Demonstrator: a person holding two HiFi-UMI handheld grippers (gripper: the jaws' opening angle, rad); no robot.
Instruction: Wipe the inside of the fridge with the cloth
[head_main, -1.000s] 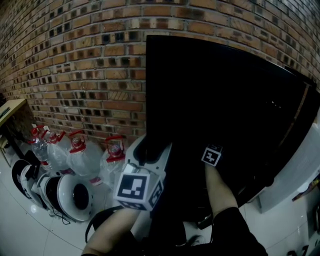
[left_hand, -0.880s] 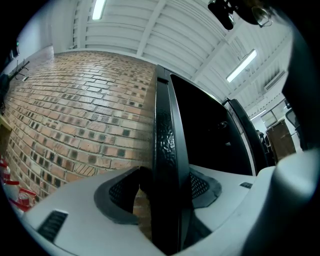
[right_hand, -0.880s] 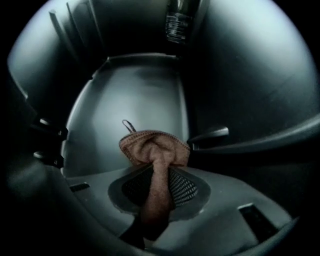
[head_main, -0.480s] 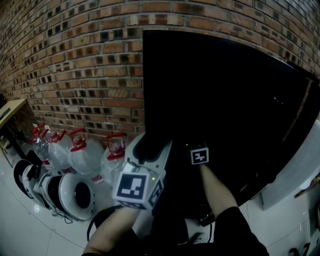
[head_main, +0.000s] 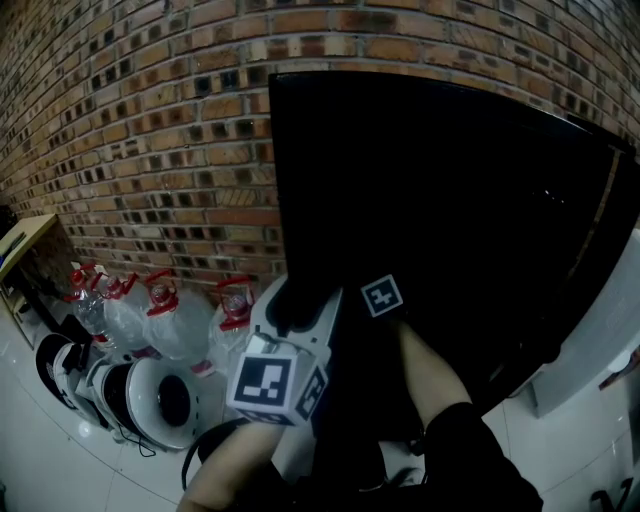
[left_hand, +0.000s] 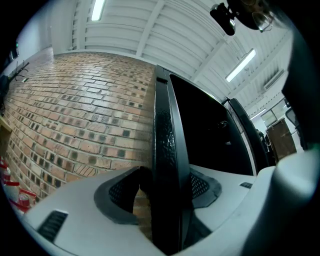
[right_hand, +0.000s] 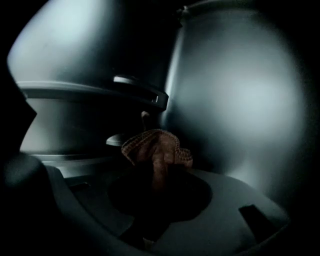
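My left gripper (head_main: 300, 303) (left_hand: 167, 186) is shut on the edge of the black fridge door (left_hand: 169, 130), with one pad on each side of the panel. The black fridge (head_main: 450, 200) stands against the brick wall. My right arm reaches into its dark opening; only the marker cube (head_main: 380, 296) of that gripper shows in the head view. In the right gripper view my right gripper (right_hand: 157, 172) is shut on a bunched brownish checked cloth (right_hand: 156, 148). The cloth sticks out ahead of the jaws, in front of the pale inner wall (right_hand: 235, 100) and shelf rails (right_hand: 135, 90).
A brick wall (head_main: 150, 150) runs behind the fridge. Several water bottles with red caps (head_main: 170, 320) and white round helmets (head_main: 150, 400) sit on the floor at the left. A wooden table corner (head_main: 25, 235) is at the far left, a white unit (head_main: 600, 340) at the right.
My right gripper's marker cube has moved left and up in the head view, along the fridge opening. The left gripper has kept its hold on the door edge.
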